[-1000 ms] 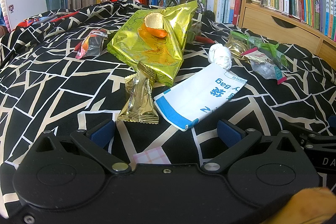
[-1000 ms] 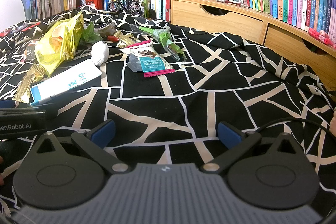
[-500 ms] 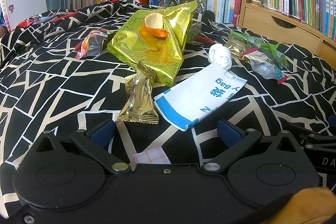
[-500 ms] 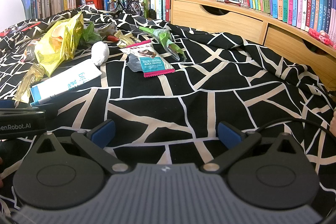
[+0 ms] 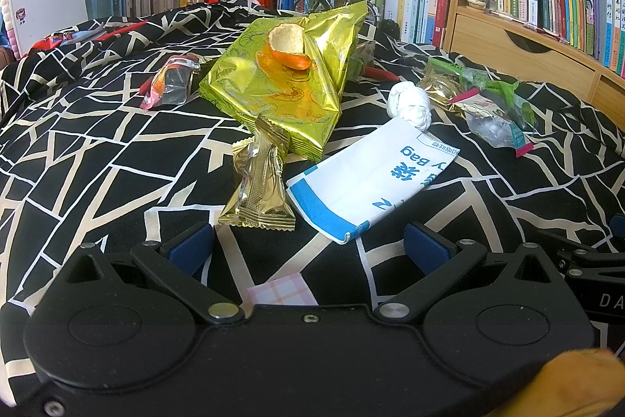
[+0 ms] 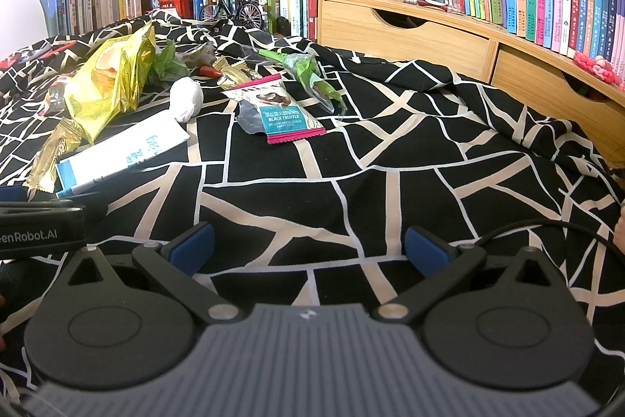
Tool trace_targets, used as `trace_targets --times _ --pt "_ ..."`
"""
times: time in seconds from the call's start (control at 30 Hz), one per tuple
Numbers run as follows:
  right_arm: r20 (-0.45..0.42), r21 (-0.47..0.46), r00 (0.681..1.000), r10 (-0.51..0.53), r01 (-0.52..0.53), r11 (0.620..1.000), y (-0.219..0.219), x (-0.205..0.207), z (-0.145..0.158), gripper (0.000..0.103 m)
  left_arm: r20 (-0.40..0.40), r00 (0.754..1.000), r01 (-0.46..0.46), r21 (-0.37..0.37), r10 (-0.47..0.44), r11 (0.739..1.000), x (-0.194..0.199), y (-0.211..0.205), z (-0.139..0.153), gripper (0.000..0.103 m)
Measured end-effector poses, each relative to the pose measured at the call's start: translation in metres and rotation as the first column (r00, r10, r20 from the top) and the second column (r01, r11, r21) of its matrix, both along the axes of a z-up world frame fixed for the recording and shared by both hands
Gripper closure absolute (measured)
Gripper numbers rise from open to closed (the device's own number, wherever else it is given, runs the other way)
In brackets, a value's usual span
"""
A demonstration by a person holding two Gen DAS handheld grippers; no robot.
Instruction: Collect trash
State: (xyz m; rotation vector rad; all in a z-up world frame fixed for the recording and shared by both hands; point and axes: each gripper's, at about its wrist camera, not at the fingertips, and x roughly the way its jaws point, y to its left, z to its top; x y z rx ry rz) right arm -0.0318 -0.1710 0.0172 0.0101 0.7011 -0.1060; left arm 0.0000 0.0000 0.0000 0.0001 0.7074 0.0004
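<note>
Left hand-held gripper (image 5: 308,241): spread wide, empty, low over the bedspread (image 5: 97,159).
Gold wrapper (image 5: 259,186): just ahead, between the fingers.
White bag (image 5: 371,174): beside the wrapper, right.
Right hand-held gripper (image 6: 308,241): spread, empty.
Truffle packet (image 6: 277,112): well ahead, slightly left.

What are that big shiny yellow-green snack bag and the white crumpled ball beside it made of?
The big yellow-green snack bag looks like metallised plastic film: mirror-glossy, with sharp creases that catch the light. The white crumpled ball seems to be tissue or soft paper: matte, with soft rounded folds, though cloth cannot be ruled out.
</note>
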Motion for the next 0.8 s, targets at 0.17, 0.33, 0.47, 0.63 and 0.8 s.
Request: trace_targets --times 0.17,0.33,0.47,0.63,0.8 --pt "0.001 0.004 1.0 0.0 0.0 1.0 0.0 0.0 0.0 0.0 0.0 1.0 0.0 0.001 0.0 1.0 0.0 0.0 0.0 0.0" --pt "0.0 0.001 1.0 0.0 0.0 1.0 -0.001 0.0 0.0 0.0 0.0 1.0 0.0 0.0 0.0 1.0 0.0 0.0 0.0 0.0" --pt "0.0 0.002 1.0 0.0 0.0 1.0 0.0 0.0 0.001 0.0 0.0 1.0 0.0 0.0 0.0 1.0 0.0 0.0 0.0 0.0" --pt "-0.001 -0.001 1.0 -0.001 0.001 1.0 0.0 0.0 0.001 0.0 -0.003 1.0 0.03 0.0 -0.03 1.0 -0.001 0.002 0.0 0.0" --pt "-0.001 -0.02 0.999 -0.036 0.036 0.999 0.006 -0.001 0.0 0.0 -0.002 0.986 0.167 0.007 -0.167 0.986 -0.003 0.013 0.0 0.0"
